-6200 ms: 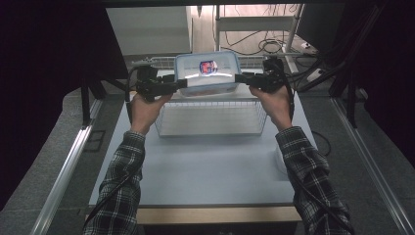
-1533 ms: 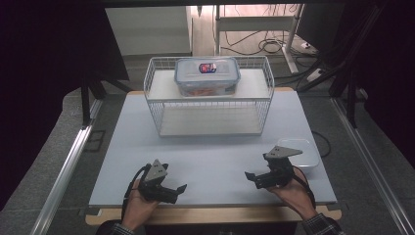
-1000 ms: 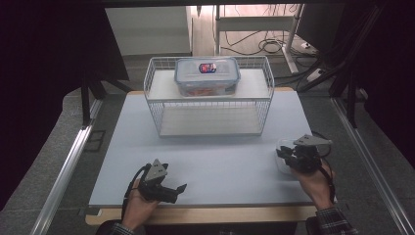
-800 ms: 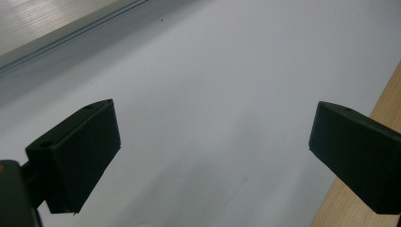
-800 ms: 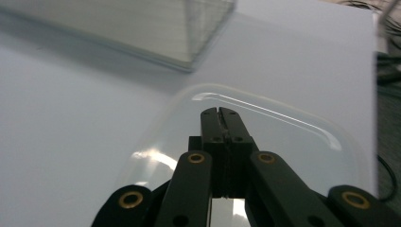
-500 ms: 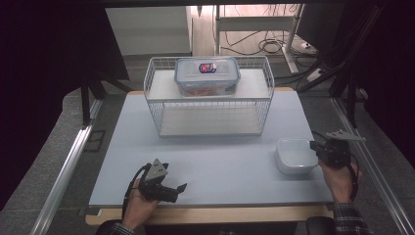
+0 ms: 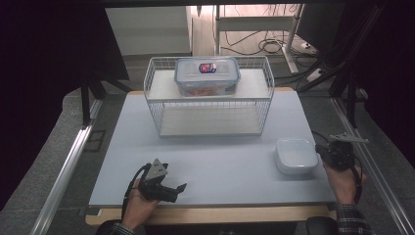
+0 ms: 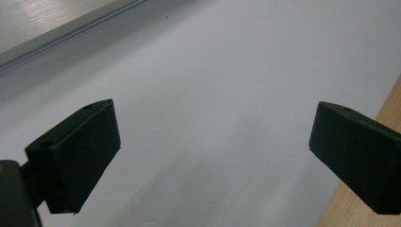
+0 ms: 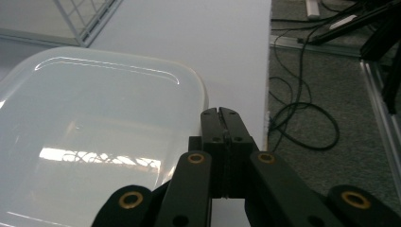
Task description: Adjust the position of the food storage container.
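A: Left claw (image 7: 180,188) spread at the surface's (image 7: 220,166) near edge, holding nothing. Right claw (image 9: 221,115) pressed together, just beside the white tub (image 7: 295,155) near the right edge.

B: Risk: a nudge there could push it off. Lidded box (image 7: 207,75) sits far back on the rack (image 7: 264,105).

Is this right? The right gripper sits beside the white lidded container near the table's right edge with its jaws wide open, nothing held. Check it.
One thing is wrong: the right gripper has its jaws shut tight together, not wide open, as the right gripper view shows. The rest holds: it sits beside the white lidded container near the right edge of the table, holding nothing.
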Motion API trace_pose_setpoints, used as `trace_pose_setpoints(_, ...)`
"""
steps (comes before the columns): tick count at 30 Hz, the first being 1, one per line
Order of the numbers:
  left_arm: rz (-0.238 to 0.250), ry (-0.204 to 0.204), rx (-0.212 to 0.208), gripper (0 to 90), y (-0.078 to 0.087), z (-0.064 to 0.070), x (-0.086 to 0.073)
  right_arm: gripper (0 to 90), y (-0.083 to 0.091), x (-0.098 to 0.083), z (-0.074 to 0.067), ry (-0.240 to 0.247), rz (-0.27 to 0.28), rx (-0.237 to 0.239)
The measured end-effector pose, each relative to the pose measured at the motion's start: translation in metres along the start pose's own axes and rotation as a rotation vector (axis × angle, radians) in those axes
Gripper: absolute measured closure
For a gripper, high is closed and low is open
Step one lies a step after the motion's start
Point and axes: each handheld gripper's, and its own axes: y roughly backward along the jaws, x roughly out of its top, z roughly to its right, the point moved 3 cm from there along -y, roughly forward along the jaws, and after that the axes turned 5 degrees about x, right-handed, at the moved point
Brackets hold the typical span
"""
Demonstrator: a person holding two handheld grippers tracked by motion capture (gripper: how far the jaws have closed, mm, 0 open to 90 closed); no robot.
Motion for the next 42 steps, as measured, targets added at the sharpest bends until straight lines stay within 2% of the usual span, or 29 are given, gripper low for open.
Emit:
trace_pose_setpoints(8,-0.005,-0.005,0.002,2.3,-0.001,0.001,0.000,89.9,-0.005,0.001,-0.019,0.026,-0.011,0.062)
trace_pose_setpoints(13,-0.009,-0.012,0.003,2.4,-0.001,0.001,0.000,89.9,-0.010,0.004,-0.038,0.061,-0.017,0.116)
trace_pose_setpoints(22,-0.015,-0.012,0.002,2.4,-0.002,0.002,0.000,89.8,-0.017,0.007,-0.061,0.088,-0.023,0.178)
trace_pose_setpoints(31,-0.019,-0.018,0.003,2.6,-0.003,0.002,0.000,89.8,-0.025,0.010,-0.093,0.130,-0.030,0.257)
trace_pose_setpoints(42,-0.023,-0.021,0.002,2.6,-0.003,0.003,-0.001,89.8,-0.034,0.014,-0.126,0.157,-0.043,0.344)
